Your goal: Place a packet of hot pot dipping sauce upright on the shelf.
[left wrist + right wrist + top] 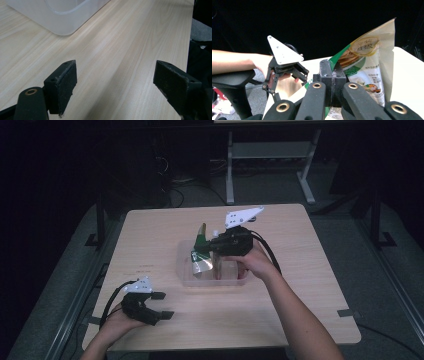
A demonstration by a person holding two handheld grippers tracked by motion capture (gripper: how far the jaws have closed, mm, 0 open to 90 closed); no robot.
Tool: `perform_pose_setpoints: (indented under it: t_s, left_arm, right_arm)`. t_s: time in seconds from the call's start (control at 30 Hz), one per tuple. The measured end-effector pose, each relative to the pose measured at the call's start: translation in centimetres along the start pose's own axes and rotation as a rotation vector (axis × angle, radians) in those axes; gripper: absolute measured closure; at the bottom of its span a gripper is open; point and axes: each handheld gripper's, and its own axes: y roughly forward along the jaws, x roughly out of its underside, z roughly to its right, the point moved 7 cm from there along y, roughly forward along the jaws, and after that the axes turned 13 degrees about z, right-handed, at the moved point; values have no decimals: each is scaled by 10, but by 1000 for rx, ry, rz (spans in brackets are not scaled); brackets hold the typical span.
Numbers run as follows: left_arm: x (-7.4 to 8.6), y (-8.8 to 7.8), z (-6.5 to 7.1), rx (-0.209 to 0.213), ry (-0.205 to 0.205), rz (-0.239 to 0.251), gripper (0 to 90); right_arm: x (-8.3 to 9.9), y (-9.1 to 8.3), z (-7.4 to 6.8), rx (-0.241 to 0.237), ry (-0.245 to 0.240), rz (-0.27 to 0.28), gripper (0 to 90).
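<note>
One snack pouch [202, 251], 1 clear bin [186, 270], 2 grippers

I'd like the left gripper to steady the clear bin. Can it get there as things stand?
Probably yes. The left gripper rests on the table with its jaws open, and bare wood lies between it and the clear plastic bin. The right gripper, shut on the snack bag, works above the bin, not in that path.

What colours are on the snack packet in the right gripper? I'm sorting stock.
Green, cream and white snack packet, best in the right gripper view.
</note>
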Motion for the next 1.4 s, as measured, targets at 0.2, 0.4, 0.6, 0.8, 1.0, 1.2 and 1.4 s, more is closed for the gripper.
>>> perform_pose_setpoints:
  t_s: [0.2, 0.4, 0.6, 0.8, 1.0, 1.2, 1.4]
  left_arm:
    - [1, 1, 0, 4, -7, -4, 188]
    - [2, 0, 0, 3, -5, -8, 188]
    - [3, 1, 0, 4, -11, -13, 188]
    - [4, 2, 1, 11, -16, -16, 188]
    - [5, 3, 2, 15, -27, -23, 188]
    - [5, 3, 2, 18, -18, -27, 188]
    - [5, 4, 1, 21, -9, -33, 188]
  right_arm:
    - [4, 0, 5, 7, 12, -12, 900]
    - [13, 2, 11, 21, 14, -40, 900]
    - [23, 4, 16, 38, 28, -71, 900]
    - [35, 6, 21, 62, 37, -113, 900]
    - [38, 6, 25, 100, 33, -107, 869]
    - [36, -1, 26, 124, 32, -96, 821]
    - [31, -5, 22, 135, 16, -72, 712]
